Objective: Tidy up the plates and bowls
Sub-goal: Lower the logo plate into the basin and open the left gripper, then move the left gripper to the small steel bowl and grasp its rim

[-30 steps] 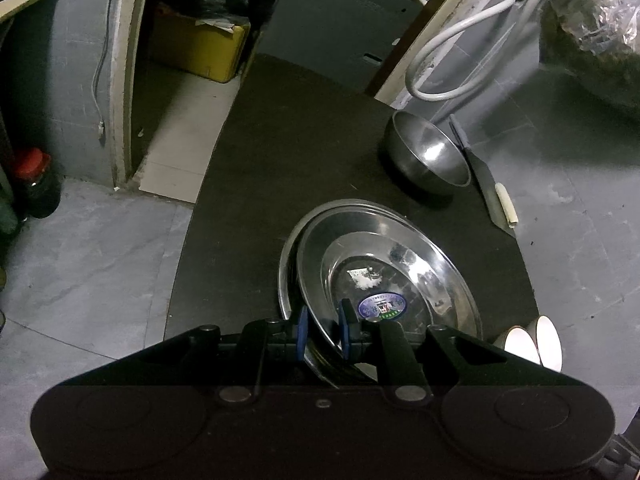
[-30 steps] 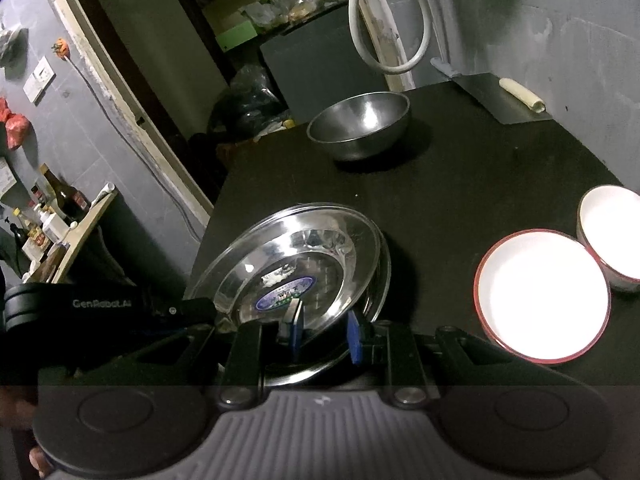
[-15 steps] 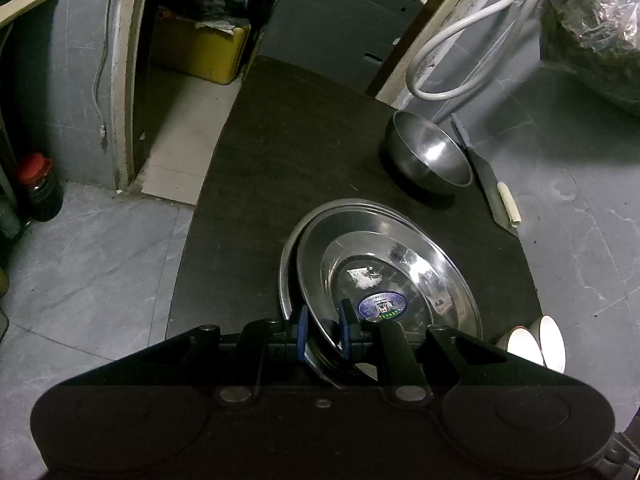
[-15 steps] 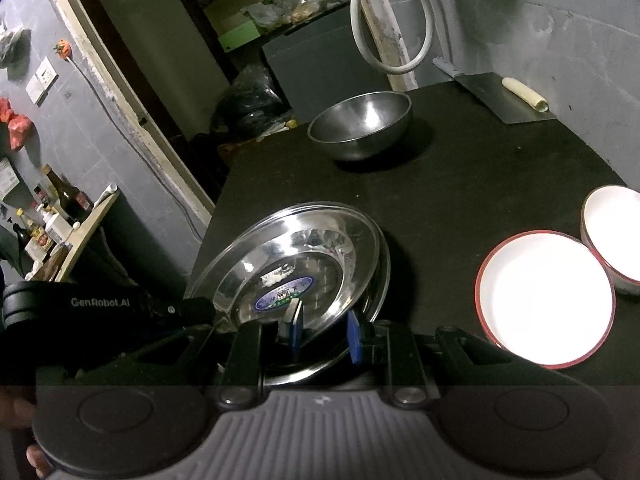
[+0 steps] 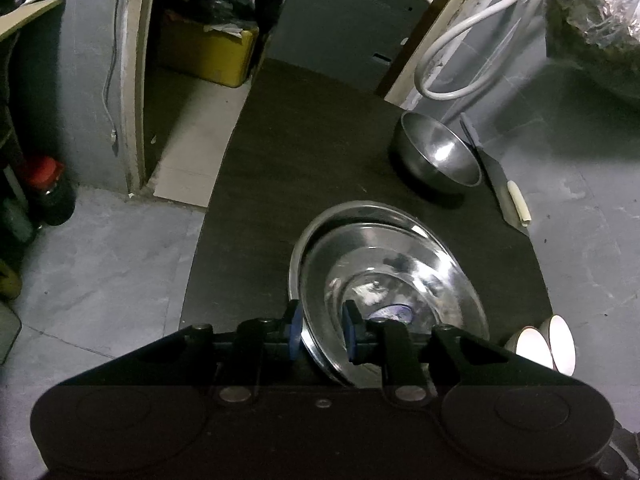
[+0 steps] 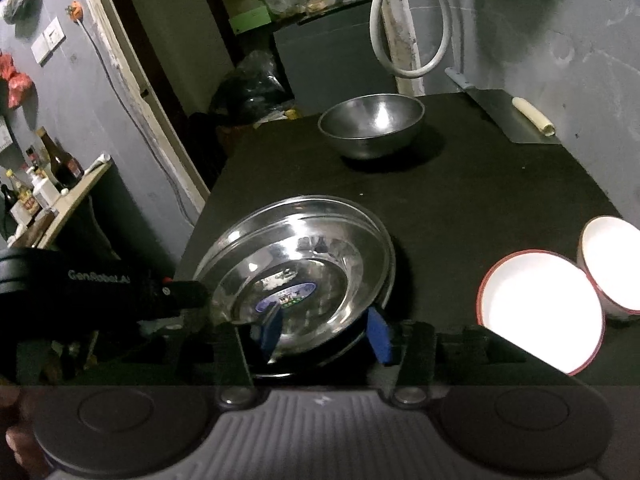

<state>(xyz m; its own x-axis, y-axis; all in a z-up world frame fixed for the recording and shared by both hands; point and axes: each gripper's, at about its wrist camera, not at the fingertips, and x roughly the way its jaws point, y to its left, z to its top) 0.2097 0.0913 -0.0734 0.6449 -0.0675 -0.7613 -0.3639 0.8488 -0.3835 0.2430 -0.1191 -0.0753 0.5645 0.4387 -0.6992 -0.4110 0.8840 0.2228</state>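
Observation:
Two steel plates lie stacked on the black table. The upper plate carries a blue sticker and sits inside the lower plate. My right gripper is at the near rim. Its jaws are opening wide, with the rim between them and the pads off it. My left gripper straddles the upper plate at its left rim. Its jaws are opening a little, and the pads look just clear of the rim. A steel bowl stands at the back.
Two white bowls with red rims stand at the right front of the table. A cleaver lies at the back right by the wall. The table's left edge drops to the floor, and a doorway is beyond.
My right gripper's jaws have spread wide off the plate rim. My left gripper's jaws have parted slightly. Both hands stayed about where they were.

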